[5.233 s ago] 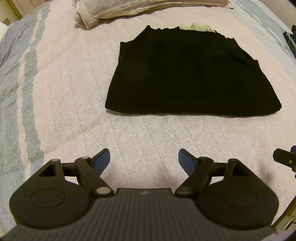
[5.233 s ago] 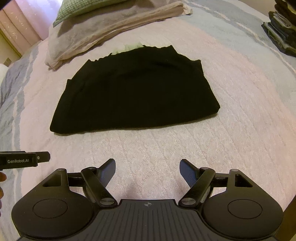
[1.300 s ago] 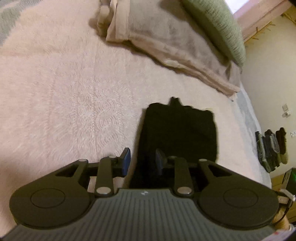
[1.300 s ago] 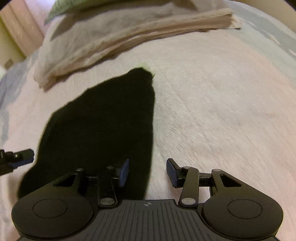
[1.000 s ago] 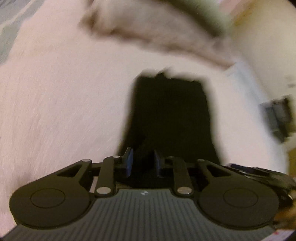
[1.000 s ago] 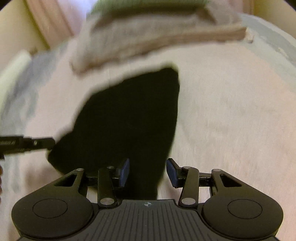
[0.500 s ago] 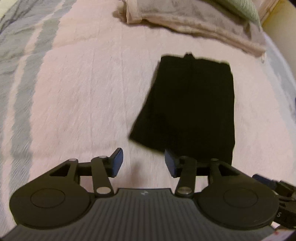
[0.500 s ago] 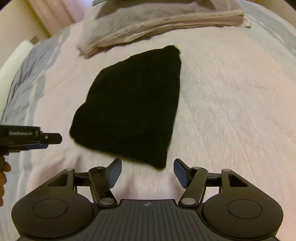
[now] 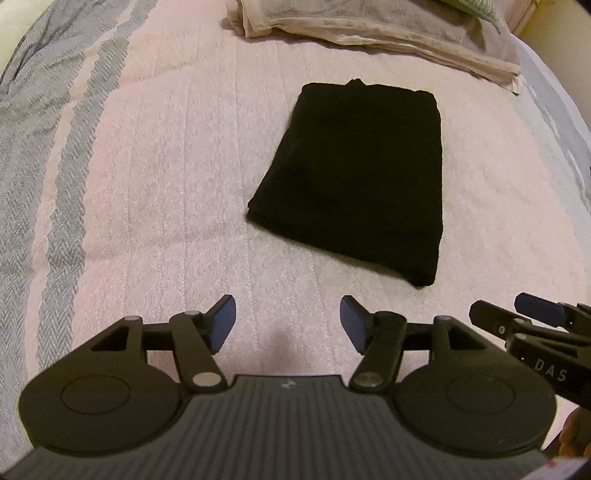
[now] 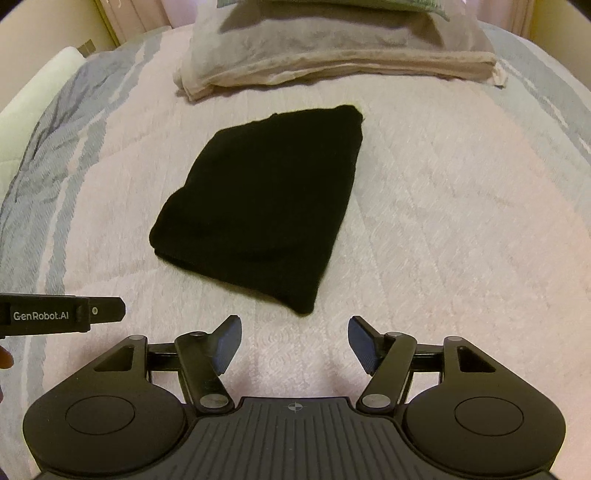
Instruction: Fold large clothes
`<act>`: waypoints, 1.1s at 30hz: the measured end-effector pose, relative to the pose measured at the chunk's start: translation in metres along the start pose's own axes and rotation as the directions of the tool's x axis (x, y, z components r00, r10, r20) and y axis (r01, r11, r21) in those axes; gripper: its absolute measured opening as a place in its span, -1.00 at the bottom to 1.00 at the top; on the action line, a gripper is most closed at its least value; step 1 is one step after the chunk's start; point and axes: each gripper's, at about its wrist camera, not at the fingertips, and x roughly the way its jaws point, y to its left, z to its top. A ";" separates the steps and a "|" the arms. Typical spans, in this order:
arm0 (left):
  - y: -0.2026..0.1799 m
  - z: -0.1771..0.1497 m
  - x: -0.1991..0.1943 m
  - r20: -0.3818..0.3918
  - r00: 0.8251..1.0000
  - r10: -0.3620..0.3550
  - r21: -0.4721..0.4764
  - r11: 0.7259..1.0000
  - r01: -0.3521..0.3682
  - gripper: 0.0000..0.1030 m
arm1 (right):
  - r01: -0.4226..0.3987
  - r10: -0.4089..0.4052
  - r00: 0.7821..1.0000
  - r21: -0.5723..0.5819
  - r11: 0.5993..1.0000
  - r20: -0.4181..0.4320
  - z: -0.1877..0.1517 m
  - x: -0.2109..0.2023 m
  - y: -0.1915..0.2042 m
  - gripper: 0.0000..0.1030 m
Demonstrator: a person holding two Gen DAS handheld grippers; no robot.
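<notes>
In the left wrist view a grey-blue striped band (image 9: 44, 155) runs down the left edge of the pink quilted bedspread (image 9: 166, 166). The left gripper (image 9: 287, 317) sits bottom centre, its 2 fingers spread wide and empty. The folded black garment (image 9: 354, 173) lies flat right of centre. A beige folded blanket (image 9: 369, 29) fills the upper right. The right gripper (image 10: 294, 343) is likewise splayed and empty

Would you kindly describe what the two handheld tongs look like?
Both tongs, left and right, are matte black with a ribbed grey centre plate, round discs either side, silver pivot pins and blue-padded fingers. The left shows white "GenRobot.AI" lettering; the right shows "DAS".
</notes>
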 end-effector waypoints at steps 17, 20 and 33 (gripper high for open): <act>0.042 -0.045 0.127 0.368 0.830 -0.419 -0.611 0.564 0.555 0.40 | 0.111 -0.101 0.993 0.238 0.965 -0.053 -0.013 0.016 -0.138 0.19; 0.035 -0.039 0.152 0.395 0.834 -0.385 -0.625 0.553 0.551 0.28 | 0.147 -0.131 0.989 0.286 0.947 -0.073 -0.014 0.021 -0.169 0.19; 0.097 -0.003 0.099 0.440 0.822 -0.362 -0.497 0.664 0.559 -0.85 | 0.037 -0.016 0.996 0.225 0.974 -0.093 0.009 0.040 -0.215 0.19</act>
